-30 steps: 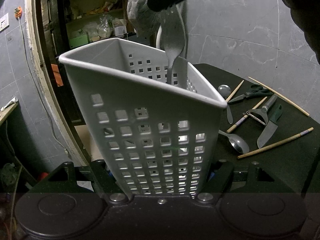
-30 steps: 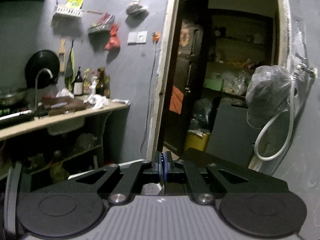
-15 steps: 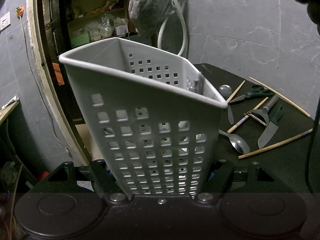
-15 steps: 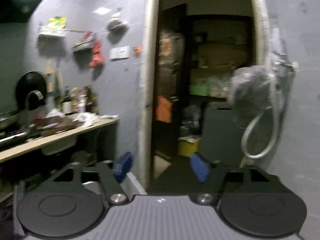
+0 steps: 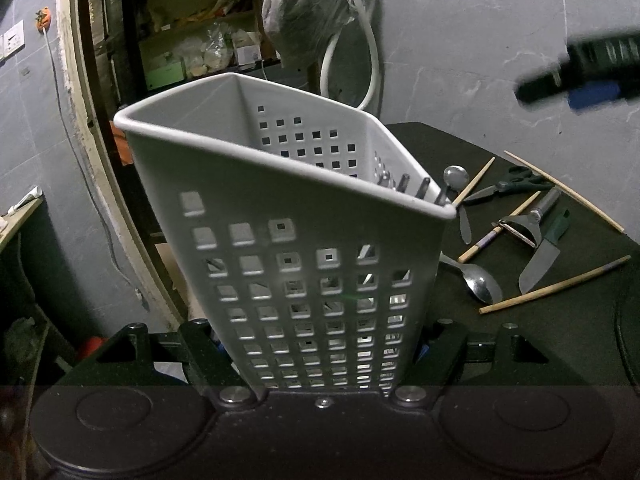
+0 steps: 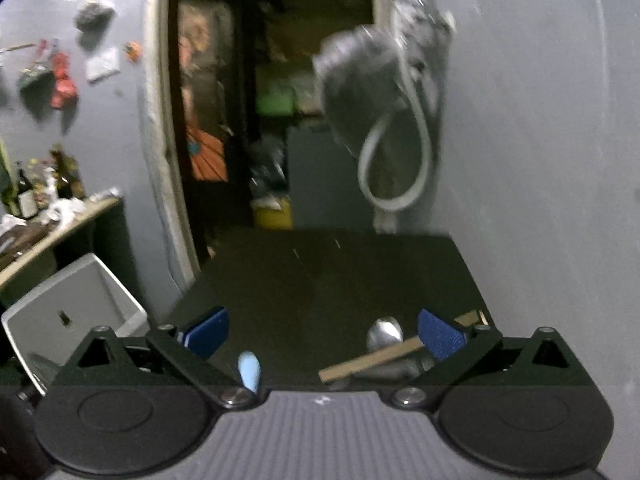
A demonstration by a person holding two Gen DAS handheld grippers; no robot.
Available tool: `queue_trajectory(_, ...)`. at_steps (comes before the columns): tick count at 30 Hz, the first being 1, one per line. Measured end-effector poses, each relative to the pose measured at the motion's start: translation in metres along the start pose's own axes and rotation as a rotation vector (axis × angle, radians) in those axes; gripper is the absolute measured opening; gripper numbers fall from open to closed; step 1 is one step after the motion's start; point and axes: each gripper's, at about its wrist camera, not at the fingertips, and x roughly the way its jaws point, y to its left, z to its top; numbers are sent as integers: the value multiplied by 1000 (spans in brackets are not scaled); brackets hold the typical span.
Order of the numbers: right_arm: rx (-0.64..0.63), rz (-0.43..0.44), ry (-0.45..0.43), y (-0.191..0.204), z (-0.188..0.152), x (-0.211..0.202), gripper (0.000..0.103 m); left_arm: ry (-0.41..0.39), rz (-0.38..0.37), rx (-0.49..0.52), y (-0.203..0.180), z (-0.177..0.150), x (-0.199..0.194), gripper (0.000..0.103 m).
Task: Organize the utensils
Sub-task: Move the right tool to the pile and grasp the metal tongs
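Surface: dark table against a grey marbled wall, doorway behind.
Left gripper: clamped on the white perforated utensil holder, held tilted between its fingers.
Done: several handles already stand inside the holder's far corner.
Right gripper: jaws opening wide, nothing between them; a spoon and chopstick lie just ahead.
Left: spoons, chopsticks, scissors, peeler, knife lie on the table right of the holder.

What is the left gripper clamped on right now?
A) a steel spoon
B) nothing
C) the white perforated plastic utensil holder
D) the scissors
C: in the left wrist view the left gripper has its fingers pressed against both sides of the white perforated plastic utensil holder.
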Motion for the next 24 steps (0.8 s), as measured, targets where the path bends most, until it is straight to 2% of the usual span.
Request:
queue_trajectory(5, 82, -38, 146, -21, -25, 15, 103, 10, 6, -1, -1, 2, 1, 77)
queue_trajectory(11, 156, -64, 229, -35, -52, 27, 103, 26, 13, -1, -3, 5, 1, 77)
queue_trajectory(18, 253, -75, 245, -54, -71, 37, 103, 39, 24, 5, -5, 8, 1, 77)
queue_trajectory(24, 327, -154, 219, -81, -66, 60, 103, 42, 27, 0, -6, 10, 2, 77)
